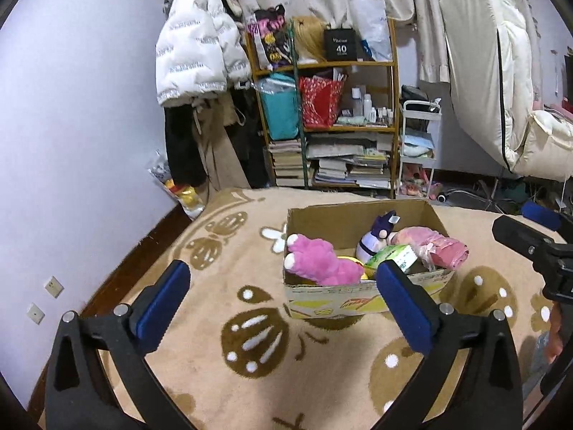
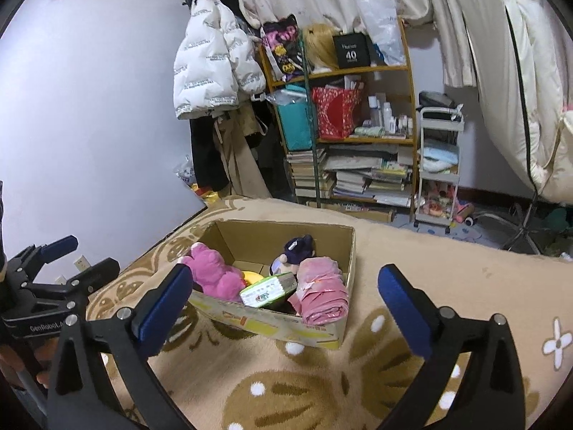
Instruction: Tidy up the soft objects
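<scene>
A cardboard box [image 1: 358, 299] stands on the beige patterned blanket [image 1: 222, 268]. In it lie a pink plush toy [image 1: 322, 261], a purple and white plush [image 1: 376, 236], a green tissue pack [image 1: 394, 256], a rolled pink cloth [image 1: 437, 245] and something yellow [image 1: 354, 261]. My left gripper [image 1: 283, 277] is open and empty, just in front of the box. My right gripper [image 2: 286, 281] is open and empty, near the box [image 2: 286, 326], where the pink plush [image 2: 215, 274], tissue pack [image 2: 268, 290] and pink cloth [image 2: 322, 294] show.
A cluttered wooden shelf [image 1: 329, 122] with books and bags stands behind the bed. A white puffer jacket [image 1: 197, 53] hangs at its left. A white cart [image 1: 417, 147] and a white duvet [image 1: 501, 82] are at the right. The lilac wall [image 1: 78, 125] runs along the left.
</scene>
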Tool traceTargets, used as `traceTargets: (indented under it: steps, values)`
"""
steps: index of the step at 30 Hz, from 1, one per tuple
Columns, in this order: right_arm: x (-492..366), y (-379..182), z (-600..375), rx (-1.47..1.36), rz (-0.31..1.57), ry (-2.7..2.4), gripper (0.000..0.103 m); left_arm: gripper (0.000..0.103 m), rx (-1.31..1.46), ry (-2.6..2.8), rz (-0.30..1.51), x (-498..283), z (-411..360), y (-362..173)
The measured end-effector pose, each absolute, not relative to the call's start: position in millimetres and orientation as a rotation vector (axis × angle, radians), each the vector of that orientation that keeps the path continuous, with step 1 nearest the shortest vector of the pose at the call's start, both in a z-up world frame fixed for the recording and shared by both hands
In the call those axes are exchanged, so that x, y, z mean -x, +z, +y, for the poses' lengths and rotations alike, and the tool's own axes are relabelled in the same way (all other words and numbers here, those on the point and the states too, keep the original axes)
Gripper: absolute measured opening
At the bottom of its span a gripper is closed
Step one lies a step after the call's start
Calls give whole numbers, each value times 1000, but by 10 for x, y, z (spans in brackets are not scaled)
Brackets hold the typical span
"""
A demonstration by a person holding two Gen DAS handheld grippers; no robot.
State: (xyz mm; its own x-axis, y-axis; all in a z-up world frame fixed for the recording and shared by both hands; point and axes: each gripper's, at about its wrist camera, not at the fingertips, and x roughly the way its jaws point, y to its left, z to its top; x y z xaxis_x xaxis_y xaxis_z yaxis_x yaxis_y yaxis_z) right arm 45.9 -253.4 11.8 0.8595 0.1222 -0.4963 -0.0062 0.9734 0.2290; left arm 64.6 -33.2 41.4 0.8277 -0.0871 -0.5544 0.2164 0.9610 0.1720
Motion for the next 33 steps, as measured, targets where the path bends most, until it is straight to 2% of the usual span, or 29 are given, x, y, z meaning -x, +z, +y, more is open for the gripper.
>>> traceTargets:
  steps: [17, 33]
  values:
    - [122, 359, -2501, -168, 471, -3, 103, 103, -236, -160, 462, -81, -257, 611]
    - [223, 200, -2486, -130, 518, -17, 103, 103, -215, -126, 483, -183, -145, 404]
